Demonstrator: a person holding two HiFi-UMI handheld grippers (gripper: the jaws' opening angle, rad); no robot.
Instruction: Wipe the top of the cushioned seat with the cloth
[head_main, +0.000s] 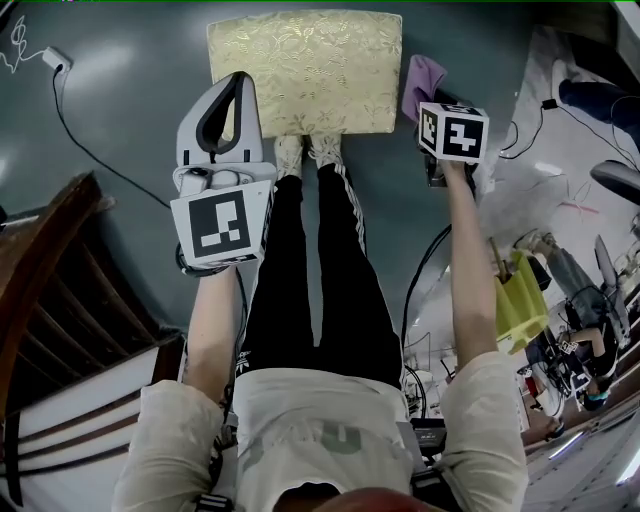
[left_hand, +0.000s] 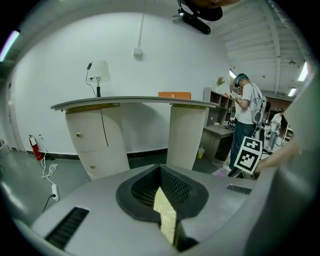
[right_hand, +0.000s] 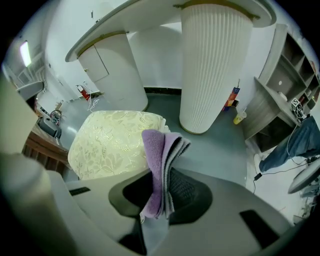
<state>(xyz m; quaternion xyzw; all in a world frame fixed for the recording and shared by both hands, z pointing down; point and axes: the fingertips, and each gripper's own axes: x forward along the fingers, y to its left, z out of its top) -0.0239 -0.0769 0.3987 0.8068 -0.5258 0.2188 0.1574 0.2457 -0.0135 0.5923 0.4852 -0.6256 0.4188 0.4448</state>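
grey left gripper (head_main: 242, 82) with marker cube (head_main: 222, 225), black white-striped trousers (head_main: 300, 285), pale shirt (head_main: 310, 420)

Grey floor (head_main: 130, 110), white wall (left_hand: 150, 70), curved desk (left_hand: 135, 102), lamp (left_hand: 101, 72)

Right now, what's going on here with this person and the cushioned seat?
A person stands over a cushioned seat with a hand-held gripper in each hand. The right hand-held gripper is shut on a folded purple cloth, held just off the seat's right edge and not on it. The left hand-held gripper is shut with nothing in it, over the seat's near left corner. The cloth has not yet met the seat top.
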